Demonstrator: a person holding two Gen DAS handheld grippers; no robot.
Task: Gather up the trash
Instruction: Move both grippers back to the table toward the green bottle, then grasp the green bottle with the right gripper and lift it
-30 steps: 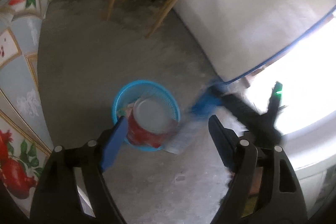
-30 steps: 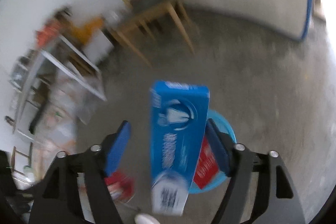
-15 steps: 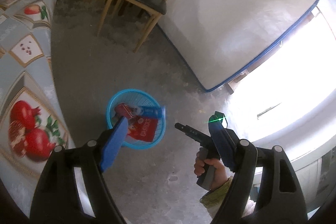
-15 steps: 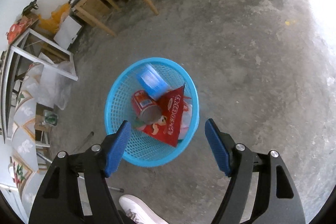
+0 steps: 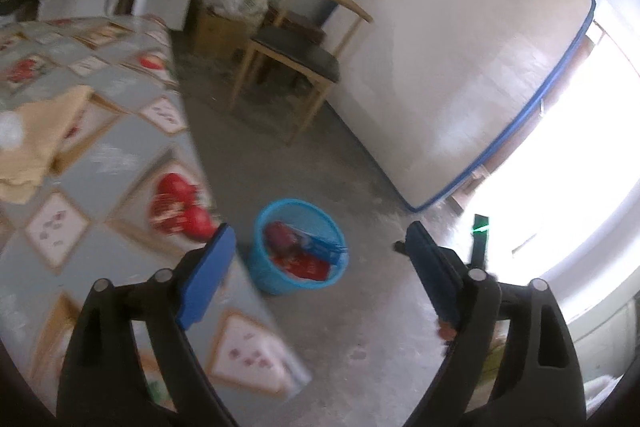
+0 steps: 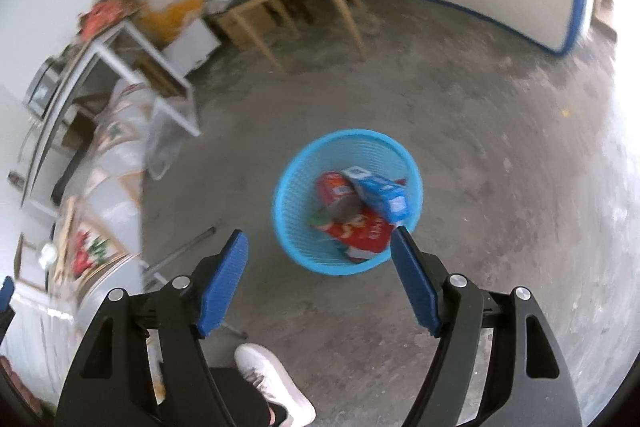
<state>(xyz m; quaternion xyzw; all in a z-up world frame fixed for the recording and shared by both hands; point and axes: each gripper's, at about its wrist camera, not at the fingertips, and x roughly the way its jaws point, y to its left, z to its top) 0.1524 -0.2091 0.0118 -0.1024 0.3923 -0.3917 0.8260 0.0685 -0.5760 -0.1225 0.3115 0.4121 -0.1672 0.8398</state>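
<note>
Both grippers empty: left gripper (image 5: 320, 251) jaws spread wide, having just widened further; right gripper (image 6: 320, 259) jaws also well apart. One blue mesh basket (image 6: 294, 187) on the concrete floor (image 6: 480, 155). Inside the basket: one blue carton (image 6: 380, 193) on top, one red can (image 6: 334, 187), one red snack wrapper (image 6: 366, 233). One wooden chair (image 5: 296, 63) beyond the basket.

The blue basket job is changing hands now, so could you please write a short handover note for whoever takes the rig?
Left gripper: open and empty; its fingers have just been opening.
Right gripper: open, empty.
Blue basket stands on the floor, holding the blue toothpaste box, a red can and a red snack bag.
Done: the box is binned.
Left: check the table for more; the yellow cloth lies there.
</note>
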